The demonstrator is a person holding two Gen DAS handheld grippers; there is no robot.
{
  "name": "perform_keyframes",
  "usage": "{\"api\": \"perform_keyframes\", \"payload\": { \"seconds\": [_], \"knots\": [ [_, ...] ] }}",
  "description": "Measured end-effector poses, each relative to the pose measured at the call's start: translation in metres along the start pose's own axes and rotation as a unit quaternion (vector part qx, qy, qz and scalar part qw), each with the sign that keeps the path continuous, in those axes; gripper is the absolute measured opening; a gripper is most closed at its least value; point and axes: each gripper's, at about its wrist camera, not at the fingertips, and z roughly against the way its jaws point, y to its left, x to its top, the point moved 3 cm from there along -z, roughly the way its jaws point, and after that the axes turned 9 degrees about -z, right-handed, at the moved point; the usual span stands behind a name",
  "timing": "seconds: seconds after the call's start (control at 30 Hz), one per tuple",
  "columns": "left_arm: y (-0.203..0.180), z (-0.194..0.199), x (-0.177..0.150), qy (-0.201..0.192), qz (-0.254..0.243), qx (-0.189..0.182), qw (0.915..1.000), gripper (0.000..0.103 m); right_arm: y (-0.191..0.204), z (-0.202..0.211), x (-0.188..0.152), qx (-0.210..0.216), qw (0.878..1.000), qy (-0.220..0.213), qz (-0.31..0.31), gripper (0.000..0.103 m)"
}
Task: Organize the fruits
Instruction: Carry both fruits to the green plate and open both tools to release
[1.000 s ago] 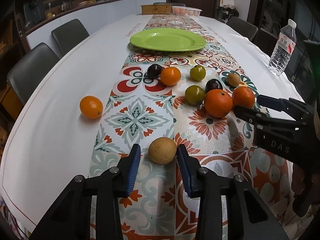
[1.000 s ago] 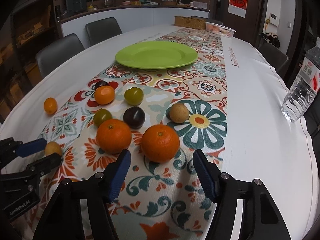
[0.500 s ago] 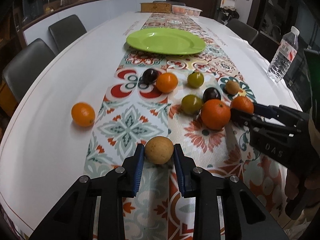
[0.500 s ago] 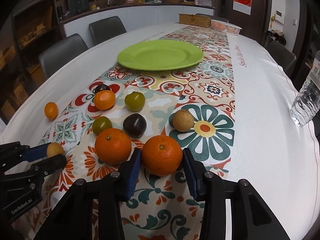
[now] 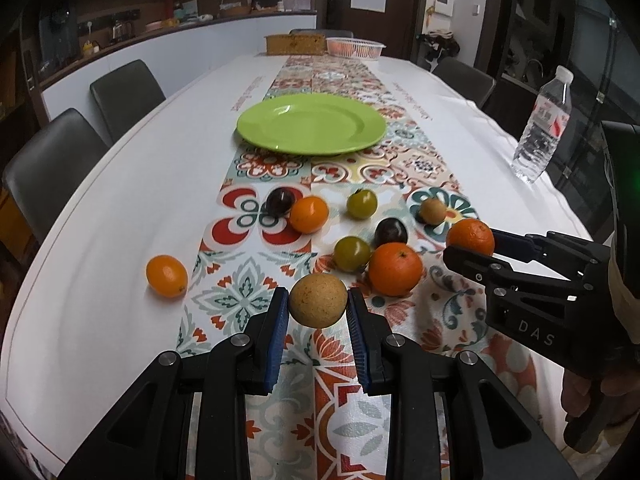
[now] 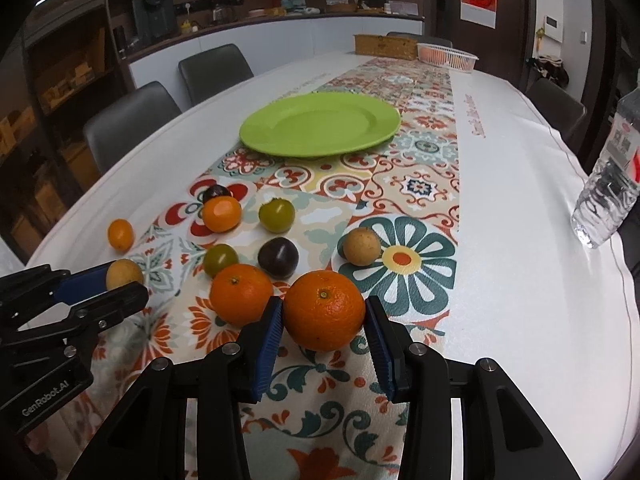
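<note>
We hold a two-finger gripper in each hand over a long table (image 5: 120,208) with a patterned runner (image 5: 256,288). Our left gripper (image 5: 319,312) clamps a tan round fruit (image 5: 318,300) between its blue pads, lifted just off the runner. Our right gripper (image 6: 325,328) has its pads pressed on a large orange (image 6: 324,310), beside a second orange (image 6: 241,294). Other small fruits lie scattered on the runner just beyond. A green plate (image 5: 311,124) sits bare farther along, well apart from both grippers.
</note>
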Motion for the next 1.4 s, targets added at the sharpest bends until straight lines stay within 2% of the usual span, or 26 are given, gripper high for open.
{"api": "perform_keyframes", "payload": {
  "seconds": [0.23, 0.37, 0.63, 0.8, 1.13, 1.4],
  "knots": [
    [0.004, 0.017, 0.013, -0.031, -0.009, 0.000, 0.9995, 0.029, 0.008, 0.021, 0.010, 0.015, 1.000, -0.024, 0.005, 0.042],
    [0.009, 0.019, 0.025, -0.046, -0.009, -0.013, 0.9988, 0.029, 0.014, 0.029, 0.020, 0.024, 0.999, -0.037, 0.009, 0.042],
    [0.021, 0.013, 0.058, -0.070, -0.033, -0.006, 0.9970, 0.029, 0.026, 0.036, 0.049, 0.025, 0.997, -0.071, 0.025, 0.042],
    [0.032, 0.008, 0.083, -0.080, -0.039, -0.015, 0.9959, 0.029, 0.030, 0.036, 0.075, 0.028, 0.995, -0.088, 0.033, 0.042],
    [0.051, -0.025, 0.126, -0.080, -0.063, -0.017, 0.9947, 0.029, 0.034, 0.004, 0.122, 0.027, 0.995, -0.083, 0.047, 0.042],
    [0.065, -0.075, 0.148, -0.050, -0.062, -0.043, 0.9959, 0.029, 0.030, -0.038, 0.149, 0.013, 0.997, -0.062, 0.052, 0.042]
  ]
}}
